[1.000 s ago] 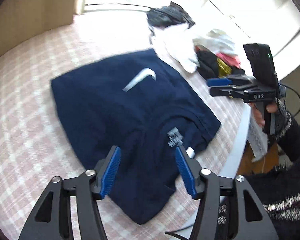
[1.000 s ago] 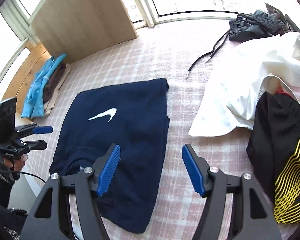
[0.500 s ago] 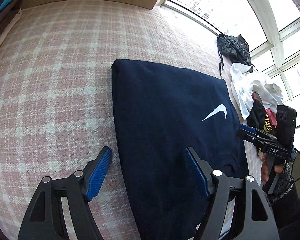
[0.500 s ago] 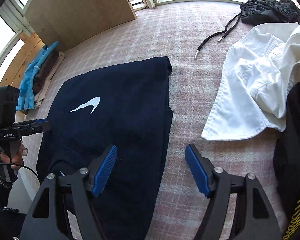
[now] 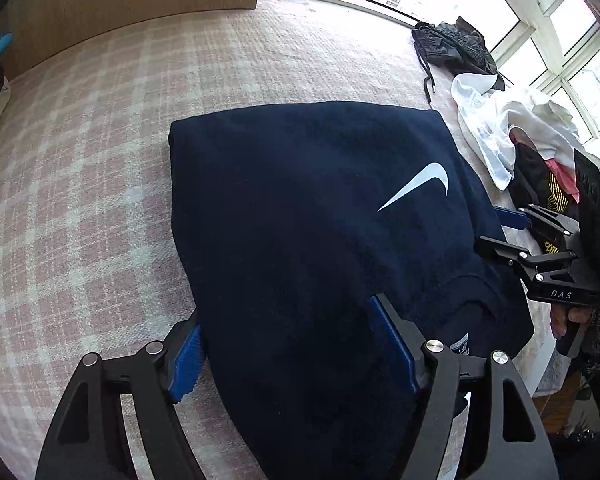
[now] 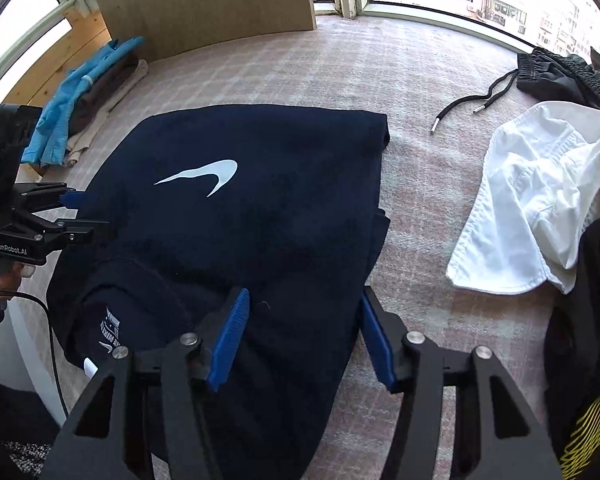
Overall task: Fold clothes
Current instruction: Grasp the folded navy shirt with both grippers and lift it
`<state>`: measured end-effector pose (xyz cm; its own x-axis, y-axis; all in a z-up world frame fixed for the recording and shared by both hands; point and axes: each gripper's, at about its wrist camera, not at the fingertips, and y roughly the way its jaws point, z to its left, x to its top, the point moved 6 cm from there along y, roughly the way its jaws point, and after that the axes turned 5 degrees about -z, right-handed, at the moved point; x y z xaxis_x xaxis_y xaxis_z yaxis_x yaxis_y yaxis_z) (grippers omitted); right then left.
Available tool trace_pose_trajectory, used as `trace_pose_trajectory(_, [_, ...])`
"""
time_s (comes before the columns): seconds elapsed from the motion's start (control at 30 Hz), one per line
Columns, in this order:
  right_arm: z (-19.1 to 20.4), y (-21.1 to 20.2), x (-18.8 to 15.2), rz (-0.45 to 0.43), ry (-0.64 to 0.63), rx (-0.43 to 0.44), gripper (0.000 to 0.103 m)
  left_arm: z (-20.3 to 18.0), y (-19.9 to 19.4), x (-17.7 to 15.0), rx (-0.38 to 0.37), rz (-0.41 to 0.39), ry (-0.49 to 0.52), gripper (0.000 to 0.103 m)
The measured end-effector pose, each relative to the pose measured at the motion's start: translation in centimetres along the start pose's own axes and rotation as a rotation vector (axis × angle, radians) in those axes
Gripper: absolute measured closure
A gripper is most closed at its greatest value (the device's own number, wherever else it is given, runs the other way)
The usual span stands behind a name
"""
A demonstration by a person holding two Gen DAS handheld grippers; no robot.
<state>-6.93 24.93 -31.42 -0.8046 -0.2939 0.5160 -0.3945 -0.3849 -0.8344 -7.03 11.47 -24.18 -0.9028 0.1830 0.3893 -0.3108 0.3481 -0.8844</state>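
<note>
Because each of the navy cotton sweatshirt's (image 5: 320,220) long folded sides needs its own grip, the two black tongs with blue pads straddle them: the left gripper (image 5: 288,350) is spread across the left edge and closing, the right gripper (image 6: 302,332) narrowing over the right edge, cloth between both pairs of jaws though not yet pinched. I judge this prepares a fold away from the collar end. The sweatshirt lies at the near edge of the pink checked bed cover (image 5: 80,160), crumpled white shirt (image 6: 528,200) waiting toward the right edge.

The right gripper (image 5: 512,236) reads "DAS", the left gripper (image 6: 80,214) "GenRobot.AI".
</note>
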Motion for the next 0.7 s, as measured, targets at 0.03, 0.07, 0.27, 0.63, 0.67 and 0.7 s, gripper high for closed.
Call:
trace_pose_trajectory(0.03, [0.0,0.0,-0.1,-0.002,0.005,0.012,0.055,0.0,0.0,0.0,0.003,0.0,0.004,0.035])
trace_pose_trajectory(0.07, [-0.1,0.0,-0.2,-0.004,0.013,0.024,0.056,-0.1,0.0,-0.1,0.004,-0.001,0.007,0.039])
trace_pose_trajectory(0.27, [-0.4,0.2,-0.2,-0.015,0.09,0.122,0.076,0.0,-0.2,-0.4,-0.081,-0.031,-0.037,0.069])
trace_pose_trajectory(0.63, [3.7,-0.3,1.1,0.018,0.338,0.556,0.087,-1.7,-0.8,-0.3,-0.239,-0.082,-0.126,0.082])
trace_pose_trajectory(0.67, [4.4,-0.6,1.6,0.009,0.32,0.564,0.087,-2.1,-1.0,-0.3,-0.253,-0.089,-0.132,0.082])
trace_pose_trajectory(0.7, [4.9,-1.1,2.1,0.002,0.308,0.57,0.087,-2.6,-1.5,-0.2,-0.258,-0.098,-0.12,0.082])
